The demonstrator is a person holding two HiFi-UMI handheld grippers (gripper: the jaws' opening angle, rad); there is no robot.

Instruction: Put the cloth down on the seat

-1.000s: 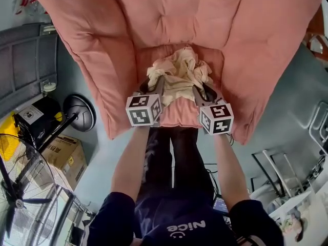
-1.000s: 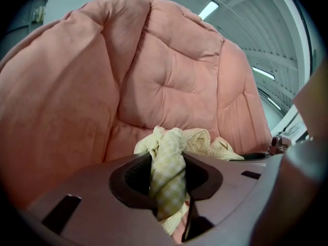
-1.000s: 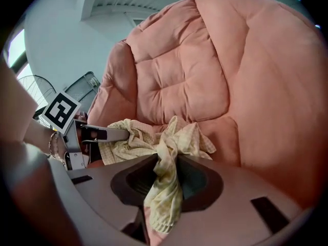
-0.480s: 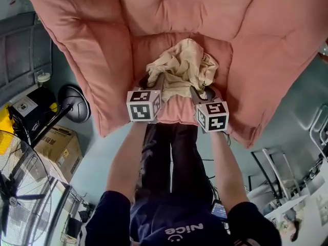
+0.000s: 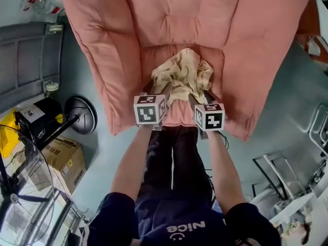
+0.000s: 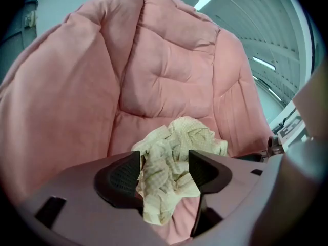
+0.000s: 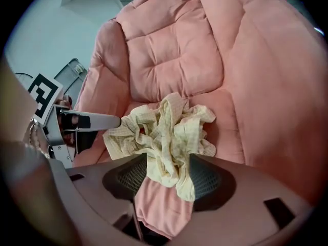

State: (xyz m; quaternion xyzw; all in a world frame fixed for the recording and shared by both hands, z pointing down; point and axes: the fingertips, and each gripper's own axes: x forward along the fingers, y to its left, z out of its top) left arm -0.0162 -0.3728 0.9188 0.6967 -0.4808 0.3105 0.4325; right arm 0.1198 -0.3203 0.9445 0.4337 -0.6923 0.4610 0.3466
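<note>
Now left gripper [image 6: 164, 169] and right gripper [image 7: 169, 177] are both opening, jaws around one cloth [image 5: 182, 76] lying on one seat [image 5: 179, 115].

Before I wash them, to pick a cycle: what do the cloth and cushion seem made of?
Cloth: thin woven fabric, likely cotton, matte cream with fine checks; it crumples into crisp folds. Cushion: padded, soft-napped pink fabric, maybe microfibre; puffy with tufted seams.

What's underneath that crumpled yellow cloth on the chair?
The crumpled pale yellow checked cloth rests on the pink padded seat cushion. Pink cushion shows around it; the patch directly beneath is covered, so anything there is hidden.
</note>
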